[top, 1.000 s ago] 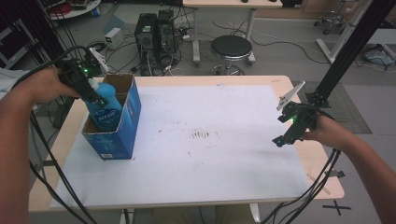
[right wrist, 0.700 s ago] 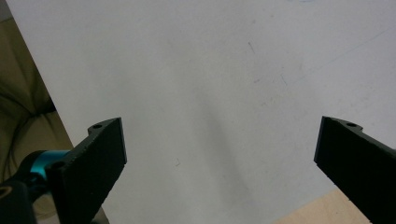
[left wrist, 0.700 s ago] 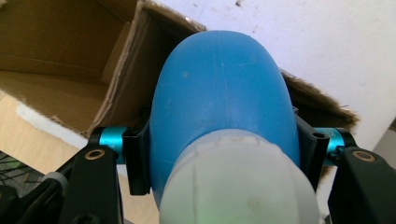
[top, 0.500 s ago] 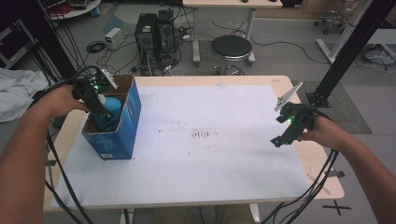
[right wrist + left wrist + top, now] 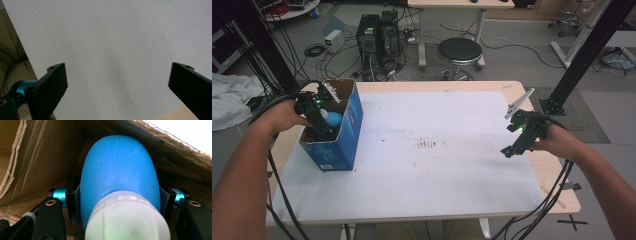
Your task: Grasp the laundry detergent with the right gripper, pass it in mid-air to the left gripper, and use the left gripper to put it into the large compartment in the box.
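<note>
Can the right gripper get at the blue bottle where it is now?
Probably not. The blue bottle sits down inside the cardboard box at the table's left, clamped in the left gripper. The right gripper hangs open over the far right side, with the box wall between.

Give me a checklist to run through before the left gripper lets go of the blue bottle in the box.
1. Grip: left gripper shut on the blue bottle, pads on both sides. Ok.
2. Bottle inside the cardboard box: brown walls surround it in the left gripper view. Ok.
3. Bottle resting on the box floor: hidden behind the bottle. Cannot tell.
4. Box upright on the white sheet: stands near the table's left edge. Ok.
5. Right gripper out of the way: open, holding nothing, over the sheet's right side. Ok.
</note>
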The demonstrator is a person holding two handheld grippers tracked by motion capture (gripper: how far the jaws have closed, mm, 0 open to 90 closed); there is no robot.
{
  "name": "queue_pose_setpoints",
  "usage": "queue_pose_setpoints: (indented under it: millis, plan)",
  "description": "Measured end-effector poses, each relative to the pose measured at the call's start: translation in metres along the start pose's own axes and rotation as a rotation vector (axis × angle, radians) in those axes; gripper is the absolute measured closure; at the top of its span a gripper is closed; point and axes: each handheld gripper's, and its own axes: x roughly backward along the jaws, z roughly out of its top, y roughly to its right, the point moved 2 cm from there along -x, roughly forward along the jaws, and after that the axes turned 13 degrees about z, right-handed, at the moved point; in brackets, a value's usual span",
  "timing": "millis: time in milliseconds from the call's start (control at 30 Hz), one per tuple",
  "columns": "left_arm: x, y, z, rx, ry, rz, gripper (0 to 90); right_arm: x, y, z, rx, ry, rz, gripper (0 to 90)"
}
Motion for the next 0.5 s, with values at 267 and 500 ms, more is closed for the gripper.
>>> queue_pose_setpoints:
  millis: [267, 500]
  plan:
    - [-0.001, 0.0, 0.001, 0.015, -0.007, 0.009, 37.6, -0.002, -0.001, 0.001, 0.007, 0.001, 0.003, 1.3]
    - [0.009, -0.003, -0.003, 0.051, 0.032, 0.046, 31.7, -0.002, -0.003, 0.0, 0.011, 0.002, -0.003, 1.3]
